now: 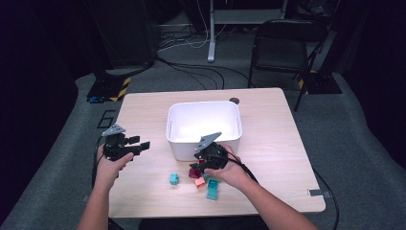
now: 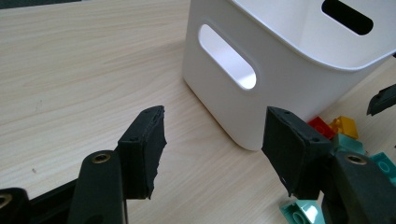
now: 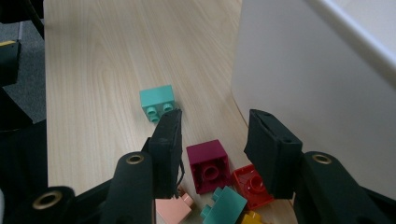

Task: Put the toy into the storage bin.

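1. Right tool [image 3: 212, 137] — shown low over a cluster of toy bricks just in front of the white bin [image 1: 203, 127]. Its jaws stand apart and straddle the dark red brick [image 3: 209, 164], which lies with its hollow underside up; the pads do not yet press on it.
2. Target position — the dark red brick rests on the counter [image 1: 268, 158] close to the bin's near wall, with a red brick [image 3: 252, 184] just beside it and a pink brick [image 3: 173, 210], a teal brick [image 3: 224, 205] and a yellow brick [image 3: 250, 218] crowded at its near side.
3. Good practice — centre the jaws on the two flat sides of the dark red brick before closing, so neither pad catches the red neighbour; the gap on that side looks narrow.
4. Lower until the pads cover most of the side walls; a grip at the top edge alone is likely to let the brick twist out.
5. A lone teal brick [image 3: 158, 102] lies farther off and needs no attention.
6. Left tool [image 2: 212, 144] — jaws wide and holding nothing, held beside the bin's handle slot [image 2: 227, 57]. Judged best kept there, clear of the lift into the bin.
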A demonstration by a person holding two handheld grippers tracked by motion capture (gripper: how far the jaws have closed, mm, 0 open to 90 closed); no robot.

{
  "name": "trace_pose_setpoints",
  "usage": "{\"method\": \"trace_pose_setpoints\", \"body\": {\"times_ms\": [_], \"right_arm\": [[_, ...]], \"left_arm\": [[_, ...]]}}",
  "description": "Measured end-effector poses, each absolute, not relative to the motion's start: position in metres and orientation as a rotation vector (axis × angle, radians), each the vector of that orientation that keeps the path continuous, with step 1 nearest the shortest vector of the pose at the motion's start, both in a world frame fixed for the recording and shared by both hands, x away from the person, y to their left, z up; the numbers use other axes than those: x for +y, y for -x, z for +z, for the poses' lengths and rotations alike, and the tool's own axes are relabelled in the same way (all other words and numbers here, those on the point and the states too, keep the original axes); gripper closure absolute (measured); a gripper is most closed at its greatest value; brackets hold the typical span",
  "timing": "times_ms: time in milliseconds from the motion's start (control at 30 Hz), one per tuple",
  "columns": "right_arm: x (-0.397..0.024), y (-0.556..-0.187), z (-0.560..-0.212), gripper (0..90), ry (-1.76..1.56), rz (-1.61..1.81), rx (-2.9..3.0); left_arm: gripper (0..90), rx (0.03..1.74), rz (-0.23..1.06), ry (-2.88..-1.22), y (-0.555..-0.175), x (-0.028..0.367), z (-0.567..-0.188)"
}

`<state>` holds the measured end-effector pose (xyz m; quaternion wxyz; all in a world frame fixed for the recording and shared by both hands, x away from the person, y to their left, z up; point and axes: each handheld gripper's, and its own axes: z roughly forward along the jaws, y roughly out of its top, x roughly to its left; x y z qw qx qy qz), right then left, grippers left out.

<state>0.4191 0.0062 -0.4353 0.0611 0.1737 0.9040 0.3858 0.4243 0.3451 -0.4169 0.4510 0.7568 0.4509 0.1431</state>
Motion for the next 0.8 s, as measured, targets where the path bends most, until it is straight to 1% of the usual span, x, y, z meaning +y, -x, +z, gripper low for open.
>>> {"method": "trace_pose_setpoints", "body": {"times_ms": [200, 800], "right_arm": [[0.008, -0.421, -0.45, 55.2, -0.55, 1.173, 2.75], [0.017, -0.425, -0.478, 55.0, -0.575, 1.13, 2.777]], "left_arm": [[38.8, 1.114, 0.356, -1.867, -0.424, 0.345, -0.417], [38.8, 1.114, 0.352, -1.87, -0.425, 0.345, -0.418]]}}
